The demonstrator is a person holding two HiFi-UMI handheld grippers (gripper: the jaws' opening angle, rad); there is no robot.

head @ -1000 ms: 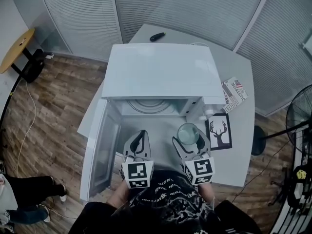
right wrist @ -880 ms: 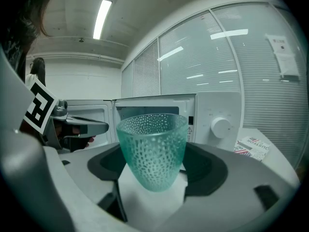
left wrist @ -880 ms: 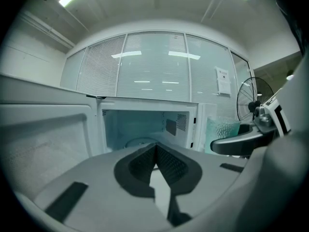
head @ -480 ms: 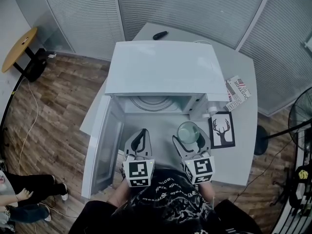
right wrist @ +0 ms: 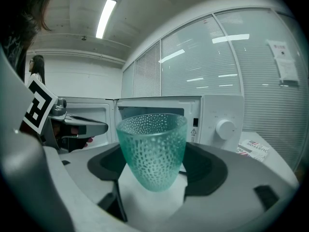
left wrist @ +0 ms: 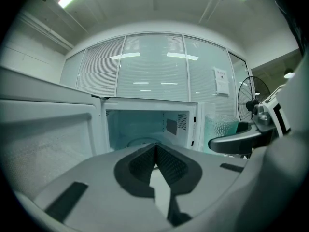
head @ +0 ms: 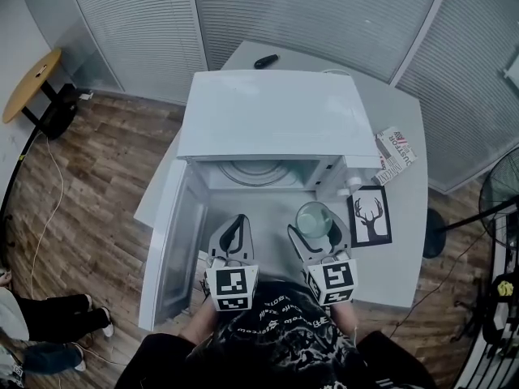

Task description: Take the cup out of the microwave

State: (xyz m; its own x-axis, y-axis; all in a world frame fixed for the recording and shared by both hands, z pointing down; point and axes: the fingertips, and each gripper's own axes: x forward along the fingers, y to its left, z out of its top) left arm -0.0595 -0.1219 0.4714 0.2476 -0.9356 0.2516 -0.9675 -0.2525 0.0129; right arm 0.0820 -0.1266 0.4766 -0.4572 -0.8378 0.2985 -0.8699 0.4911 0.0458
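Both grippers stay where they were a second ago, before the open microwave (head: 268,120). The left gripper (head: 236,227) has its jaws pressed together, empty. The right gripper (head: 316,232) clamps the green cup (head: 313,218), outside the cavity.

Grey table (head: 408,245) under microwave (head: 268,116), deer picture (head: 370,215) (magazine (head: 396,154) beside)

The cup (right wrist: 152,149) is clear teal-green, with small round dimples all over. The microwave (head: 268,116) is white. The left gripper (left wrist: 155,148) and the right gripper (head: 314,229) are grey with black pads, and their cubes have black-and-white square markers. The table (head: 405,148) is pale grey; at its right edge a card (head: 369,217) shows a black deer head on white.
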